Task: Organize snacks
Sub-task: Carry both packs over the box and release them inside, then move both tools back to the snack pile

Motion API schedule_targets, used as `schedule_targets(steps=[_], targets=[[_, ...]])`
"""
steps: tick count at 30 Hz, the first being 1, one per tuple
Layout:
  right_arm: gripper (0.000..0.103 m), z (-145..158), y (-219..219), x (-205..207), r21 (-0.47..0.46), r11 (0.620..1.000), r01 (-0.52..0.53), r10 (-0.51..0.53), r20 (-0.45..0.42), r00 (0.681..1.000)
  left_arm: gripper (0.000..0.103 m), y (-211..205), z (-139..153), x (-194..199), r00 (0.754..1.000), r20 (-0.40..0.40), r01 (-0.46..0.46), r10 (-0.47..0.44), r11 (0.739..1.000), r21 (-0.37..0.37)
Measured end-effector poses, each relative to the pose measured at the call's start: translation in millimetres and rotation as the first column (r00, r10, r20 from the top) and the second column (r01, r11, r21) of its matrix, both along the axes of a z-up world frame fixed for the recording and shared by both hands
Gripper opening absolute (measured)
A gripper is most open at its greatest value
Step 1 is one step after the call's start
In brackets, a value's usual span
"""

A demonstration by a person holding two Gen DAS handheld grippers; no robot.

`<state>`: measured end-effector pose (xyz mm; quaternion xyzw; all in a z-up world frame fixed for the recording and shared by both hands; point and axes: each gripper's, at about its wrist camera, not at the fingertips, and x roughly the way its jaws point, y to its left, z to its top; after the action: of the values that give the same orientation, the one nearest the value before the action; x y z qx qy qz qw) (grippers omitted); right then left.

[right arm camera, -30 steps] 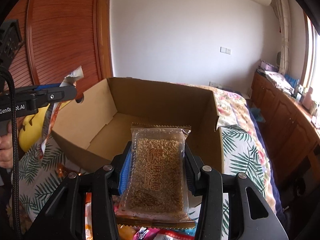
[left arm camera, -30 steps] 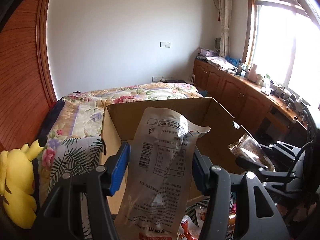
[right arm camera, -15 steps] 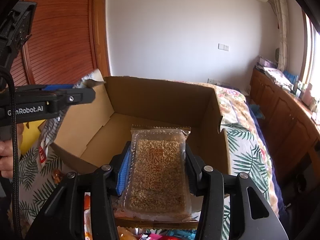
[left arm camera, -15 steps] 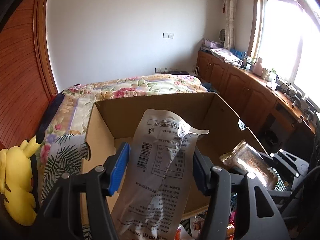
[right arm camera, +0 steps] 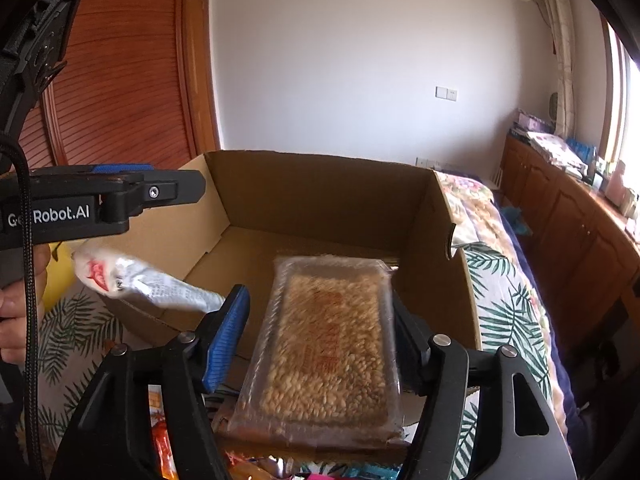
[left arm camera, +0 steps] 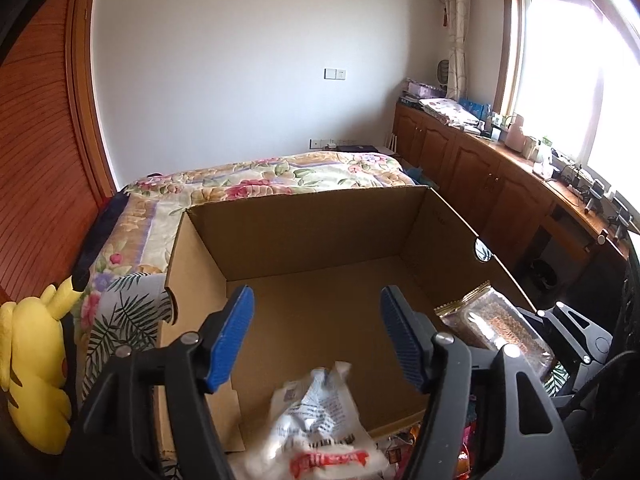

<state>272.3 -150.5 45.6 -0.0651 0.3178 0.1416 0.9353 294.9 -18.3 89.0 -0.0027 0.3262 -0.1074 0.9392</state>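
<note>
1. Cardboard box [left arm camera: 312,240] sits open on the bed [left arm camera: 280,172], brown, flaps folded out, floor bare in both views.
2. White snack bag [left arm camera: 316,432] with red print and small black text, crumpled and motion-blurred, lies below the left gripper [left arm camera: 316,340] at the box's near wall. In the right wrist view the same bag [right arm camera: 148,280] hangs tilted over the box's left edge, under the left gripper's arm.
3. Left jaws are opening, blue pads wide apart, nothing between them; the bag is clear of the pads.
4. Clear pack of puffed grain [right arm camera: 328,344] with faint red lettering, flat, rectangular, slightly blurred, sits between the pads of the right gripper [right arm camera: 320,340] above the box's near wall.
5. Right jaws are opening; the left pad stands clear of the pack, and contact at the right pad is hard to judge.
6. Both grippers point forward and down into the box. A hand [right arm camera: 20,312] grips the left gripper's handle at the picture's left edge.
7. More snack packets [right arm camera: 160,440] lie on the bed in front of the box, mostly hidden by the gripper bodies.
8. Yellow plush toy [left arm camera: 32,376] lies on the bed left of the box, cut off by the frame.
9. Bag text unreadable; pack's lower end hidden behind the fingers.
</note>
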Motion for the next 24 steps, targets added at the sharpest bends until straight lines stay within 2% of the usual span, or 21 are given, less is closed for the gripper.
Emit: schedule_targets(steps=[3,10,15,17,24], targets=[[0.069,1,1,-2,0.007,1.000,-0.006,0.006,0.001,1.000,0.066,5,0,-5,1.000,0.005,0.001,-0.001,1.000,-0.002],[0.078,0,2,-1,0.006,1.000,-0.013,0.013,0.004,1.000,0.067,12,1,-27,1.000,0.019,0.016,-0.016,1.000,0.001],[0.080,5,-1,6,0.026,1.000,-0.007,0.007,0.012,1.000,0.067,17,6,-41,0.999,0.033,0.026,-0.026,1.000,0.008],[0.084,8,-2,6,0.051,0.999,-0.015,0.014,0.017,1.000,0.067,20,6,-44,0.999,0.032,0.027,-0.027,1.000,0.005],[0.084,21,1,3,0.042,0.999,-0.014,0.013,0.028,1.000,0.068,31,3,-58,0.999,0.038,0.034,-0.034,0.999,-0.019]])
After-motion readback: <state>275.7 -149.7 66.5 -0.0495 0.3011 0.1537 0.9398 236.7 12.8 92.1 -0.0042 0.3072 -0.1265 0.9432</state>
